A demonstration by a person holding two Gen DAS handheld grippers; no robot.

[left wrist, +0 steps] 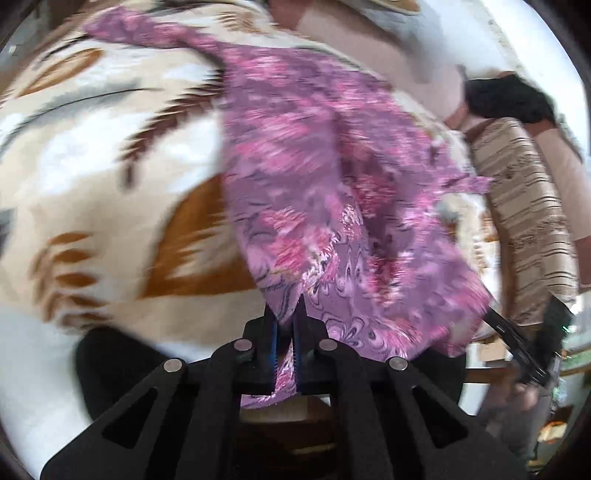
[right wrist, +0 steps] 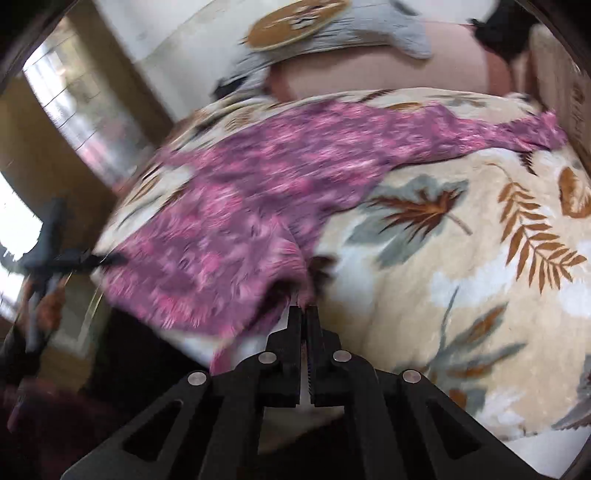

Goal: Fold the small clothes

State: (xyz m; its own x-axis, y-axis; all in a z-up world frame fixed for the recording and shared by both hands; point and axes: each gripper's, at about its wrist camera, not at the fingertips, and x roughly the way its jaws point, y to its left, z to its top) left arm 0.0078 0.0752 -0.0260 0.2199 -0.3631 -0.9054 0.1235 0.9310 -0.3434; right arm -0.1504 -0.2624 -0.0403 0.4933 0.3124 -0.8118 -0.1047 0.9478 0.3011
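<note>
A small purple and pink patterned garment (left wrist: 332,192) lies stretched over a cream blanket with brown and grey leaves (left wrist: 92,177). My left gripper (left wrist: 285,314) is shut on the garment's near edge, and cloth hangs through between its blue-lined fingers. In the right wrist view the same garment (right wrist: 258,195) runs from lower left to a long sleeve at the upper right. My right gripper (right wrist: 303,308) is shut on a pinch of its near hem. Each gripper shows in the other's view, at the garment's far corner: the right gripper (left wrist: 517,343) and the left gripper (right wrist: 74,258).
The leaf-print blanket (right wrist: 461,277) covers the bed. A pink pillow (right wrist: 388,62) and a grey cushion with a brown disc (right wrist: 314,26) lie at the head. A striped beige cushion (left wrist: 524,206) stands at the bed's side. A window (right wrist: 74,118) is at left.
</note>
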